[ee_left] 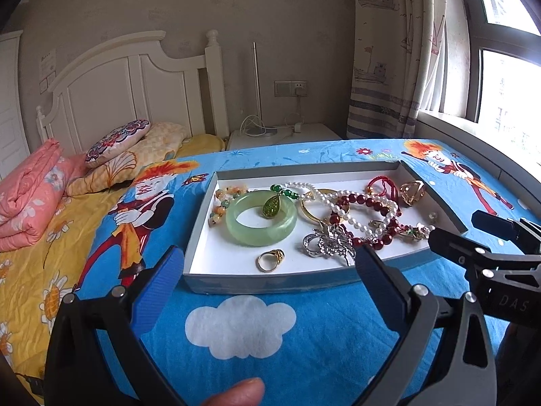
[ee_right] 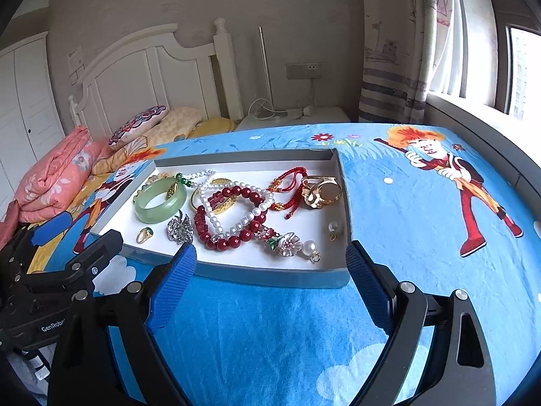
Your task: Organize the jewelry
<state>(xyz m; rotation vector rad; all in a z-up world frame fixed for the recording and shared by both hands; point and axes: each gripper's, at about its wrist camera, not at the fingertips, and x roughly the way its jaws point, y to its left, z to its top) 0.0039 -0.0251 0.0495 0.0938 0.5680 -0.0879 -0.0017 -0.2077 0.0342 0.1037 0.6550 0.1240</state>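
A shallow grey tray (ee_left: 290, 168) (ee_right: 247, 155) with a white floor lies on the blue cartoon cloth. In it lie a green jade bangle (ee_left: 261, 220) (ee_right: 161, 200), a gold ring (ee_left: 270, 260) (ee_right: 144, 234), a silver brooch (ee_left: 328, 243) (ee_right: 180, 229), a red bead bracelet (ee_left: 372, 203) (ee_right: 233, 218), a pearl strand (ee_right: 236, 199), a red cord bracelet (ee_right: 289, 186), a large gold ring (ee_left: 412, 192) (ee_right: 321, 187) and a flower brooch (ee_right: 287, 242). My left gripper (ee_left: 270, 270) is open and empty at the tray's near edge. My right gripper (ee_right: 270, 264) is open and empty at the tray's near right corner.
The cloth-covered table (ee_right: 270, 338) stands beside a bed (ee_left: 27, 270) with a folded pink quilt (ee_left: 27, 189) and pillows (ee_left: 135, 149). A nightstand with a lamp (ee_left: 260, 128) stands behind. A window sill (ee_left: 473, 135) and curtain (ee_left: 389, 67) run along the right.
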